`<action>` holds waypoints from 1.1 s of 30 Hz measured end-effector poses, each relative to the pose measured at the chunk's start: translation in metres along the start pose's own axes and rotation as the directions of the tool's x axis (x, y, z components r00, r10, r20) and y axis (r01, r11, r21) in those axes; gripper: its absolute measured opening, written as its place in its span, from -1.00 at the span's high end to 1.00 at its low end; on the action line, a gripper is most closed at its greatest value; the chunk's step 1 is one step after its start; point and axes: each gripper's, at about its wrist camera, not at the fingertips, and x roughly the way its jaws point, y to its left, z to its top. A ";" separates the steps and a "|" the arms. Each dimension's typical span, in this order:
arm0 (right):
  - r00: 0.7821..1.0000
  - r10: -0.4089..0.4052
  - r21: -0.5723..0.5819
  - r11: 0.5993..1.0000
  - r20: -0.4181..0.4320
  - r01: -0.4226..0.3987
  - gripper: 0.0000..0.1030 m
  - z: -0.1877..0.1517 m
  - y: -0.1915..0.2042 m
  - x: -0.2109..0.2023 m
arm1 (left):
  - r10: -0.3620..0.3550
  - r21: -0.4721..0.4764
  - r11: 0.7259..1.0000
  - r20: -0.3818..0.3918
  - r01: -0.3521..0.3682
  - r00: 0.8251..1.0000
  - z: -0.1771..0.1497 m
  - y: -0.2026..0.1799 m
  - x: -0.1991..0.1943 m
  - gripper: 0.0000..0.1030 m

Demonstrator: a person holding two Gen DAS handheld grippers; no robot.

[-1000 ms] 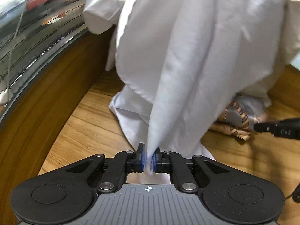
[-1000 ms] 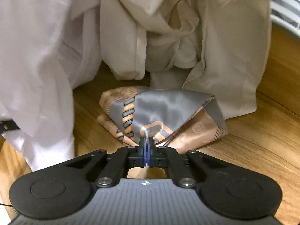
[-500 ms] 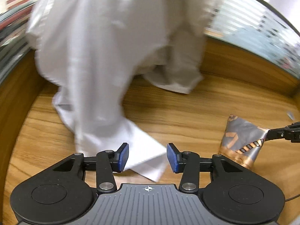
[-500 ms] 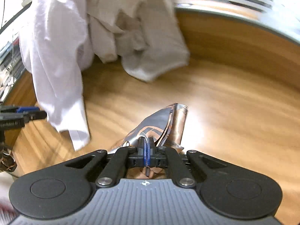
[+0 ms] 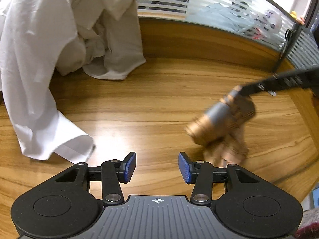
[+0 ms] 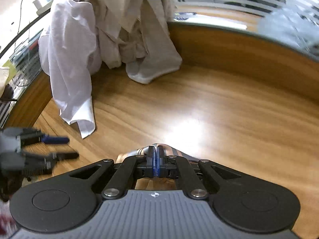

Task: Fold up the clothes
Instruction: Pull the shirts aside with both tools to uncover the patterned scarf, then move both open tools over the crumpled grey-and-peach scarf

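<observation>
**Patterned cloth lifted clear of the pile for folding**

Far to the left of the left gripper's [image 5: 157, 166] fingers hangs a white shirt [image 5: 33, 75], its hem trailing onto the wooden table [image 5: 151, 101] just ahead of the left finger. Behind it slumps a beige garment [image 5: 121, 39], piled against the table's raised back edge — likely the stock of clothes waiting their turn. The left gripper's fingers stand about half apart with nothing between them, only bare wood, so this hand appears free to take a second corner.

Ahead and to the right of those fingers, the patterned cloth [image 5: 221, 127] dangles, blurred, bunched into a hanging roll with its lower end close above the table. The right gripper [image 6: 155, 163] has it pinched: its fingers are pressed tight together on a fold of grey-and-copper fabric that peeks out just past the tips. Holding it by one edge, well apart from the pile, probably lets the cloth drop open over the clear stretch of table where it can be spread flat.
</observation>
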 end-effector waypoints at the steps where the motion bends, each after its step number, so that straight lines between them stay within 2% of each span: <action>1: 1.000 -0.002 0.000 1.000 0.011 0.002 0.97 0.005 -0.003 0.003 | 0.005 -0.003 1.000 0.000 -0.005 1.000 -0.001 -0.006 0.001 0.02; 5: 0.997 -0.067 -0.012 0.998 0.042 0.068 0.92 0.017 -0.018 0.010 | 0.026 -0.030 0.999 0.006 -0.026 1.000 -0.008 -0.028 0.006 -0.06; 6: 0.995 -0.091 -0.004 0.996 0.052 0.091 0.87 0.018 -0.023 0.010 | 0.032 -0.041 0.999 0.002 -0.032 0.999 -0.009 -0.033 0.008 -0.06; 8: 0.991 -0.113 -0.007 0.993 0.064 0.114 0.59 0.018 -0.032 0.008 | 0.039 -0.055 0.998 -0.002 -0.039 0.999 -0.013 -0.042 0.012 -0.06; 9: 0.992 -0.107 -0.022 0.994 0.065 0.109 0.57 0.017 -0.037 0.006 | 0.043 -0.059 0.997 -0.003 -0.044 0.999 -0.014 -0.046 0.014 -0.06; 11: 0.995 -0.088 -0.053 0.994 0.056 0.091 0.57 0.012 -0.045 0.003 | 0.052 -0.068 0.996 -0.009 -0.052 0.999 -0.017 -0.054 0.020 -0.06; 16: 0.999 -0.023 -0.122 0.992 -0.041 0.017 0.57 -0.021 -0.063 0.008 | 0.078 -0.071 0.994 -0.041 -0.081 0.996 -0.023 -0.074 0.037 -0.07; 23: 0.991 -0.001 -0.128 0.992 -0.134 -0.017 0.57 -0.072 -0.078 0.021 | 0.091 -0.095 0.991 -0.068 -0.097 0.994 -0.015 -0.098 0.062 -0.08; 28: 0.989 -0.017 -0.096 0.995 -0.145 0.004 0.57 -0.094 -0.086 0.015 | 0.077 -0.136 0.987 -0.083 -0.088 0.994 0.000 -0.110 0.084 -0.08; 33: 0.992 -0.051 -0.041 0.998 -0.116 0.046 0.55 -0.098 -0.099 0.006 | 0.058 -0.145 0.987 -0.101 -0.072 0.993 0.017 -0.123 0.106 -0.08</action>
